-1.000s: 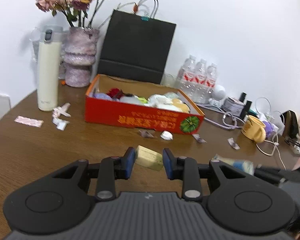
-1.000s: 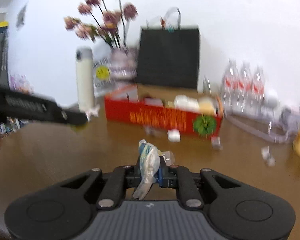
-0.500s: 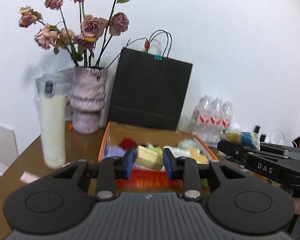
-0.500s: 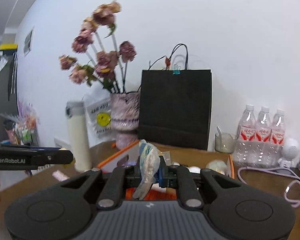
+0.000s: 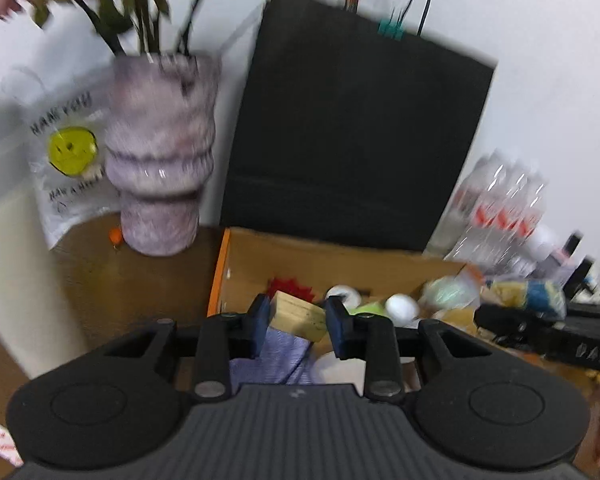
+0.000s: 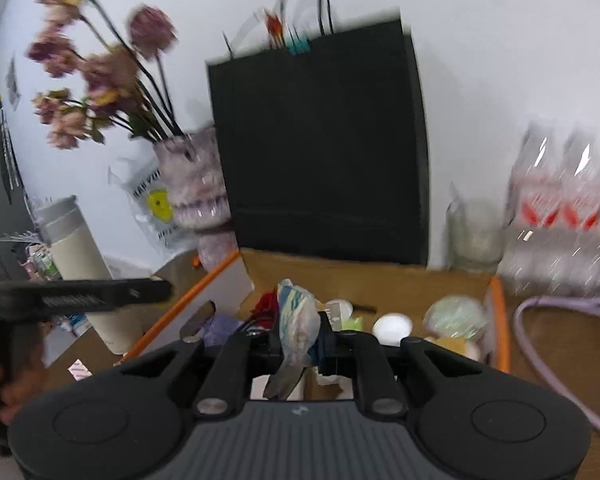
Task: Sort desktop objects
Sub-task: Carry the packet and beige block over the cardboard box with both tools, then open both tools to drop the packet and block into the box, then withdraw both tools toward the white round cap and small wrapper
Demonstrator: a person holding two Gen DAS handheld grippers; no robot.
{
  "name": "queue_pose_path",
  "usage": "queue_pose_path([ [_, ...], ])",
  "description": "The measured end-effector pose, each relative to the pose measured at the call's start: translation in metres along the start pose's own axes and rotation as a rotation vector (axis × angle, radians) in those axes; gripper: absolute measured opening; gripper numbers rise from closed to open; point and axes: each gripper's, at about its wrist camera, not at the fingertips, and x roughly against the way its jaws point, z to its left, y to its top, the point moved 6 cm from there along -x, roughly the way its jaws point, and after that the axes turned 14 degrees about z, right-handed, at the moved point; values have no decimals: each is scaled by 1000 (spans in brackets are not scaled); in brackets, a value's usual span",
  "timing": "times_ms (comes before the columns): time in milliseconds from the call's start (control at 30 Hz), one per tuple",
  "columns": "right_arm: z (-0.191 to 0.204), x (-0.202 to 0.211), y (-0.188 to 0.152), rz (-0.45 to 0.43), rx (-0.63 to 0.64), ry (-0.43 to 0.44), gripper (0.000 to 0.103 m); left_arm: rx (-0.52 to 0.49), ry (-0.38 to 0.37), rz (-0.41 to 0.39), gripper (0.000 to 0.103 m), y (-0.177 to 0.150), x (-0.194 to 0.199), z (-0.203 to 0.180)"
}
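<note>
My left gripper (image 5: 298,322) is shut on a tan wooden block (image 5: 298,316) and holds it over the left end of the open orange cardboard box (image 5: 320,258). My right gripper (image 6: 300,334) is shut on a crumpled blue-and-white wrapper (image 6: 296,322) over the same box (image 6: 364,276). The box holds several small items, among them a red flower (image 5: 290,286) and white balls (image 5: 402,306). The right gripper with the wrapper (image 5: 528,294) shows at the right of the left wrist view. The left gripper's side (image 6: 80,294) shows at the left of the right wrist view.
A black paper bag (image 5: 356,140) stands right behind the box. A purple vase of dried roses (image 5: 160,156) and a white flask (image 6: 84,280) stand to the left. Water bottles (image 6: 568,212) and a lilac cable (image 6: 540,340) are to the right.
Both grippers have moved forward and down over the box with their loads still held. The box and the black bag now look much closer.
</note>
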Motion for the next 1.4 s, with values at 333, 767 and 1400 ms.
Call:
queue_pose_path([
  [333, -4, -59, -17, 166, -24, -102, 72, -30, 15, 75, 48, -11, -18, 5],
  [767, 4, 43, -49, 60, 20, -255, 92, -33, 7, -26, 95, -63, 73, -25],
  [1400, 100, 74, -211, 76, 18, -256, 103, 49, 76, -86, 99, -224, 169, -15],
])
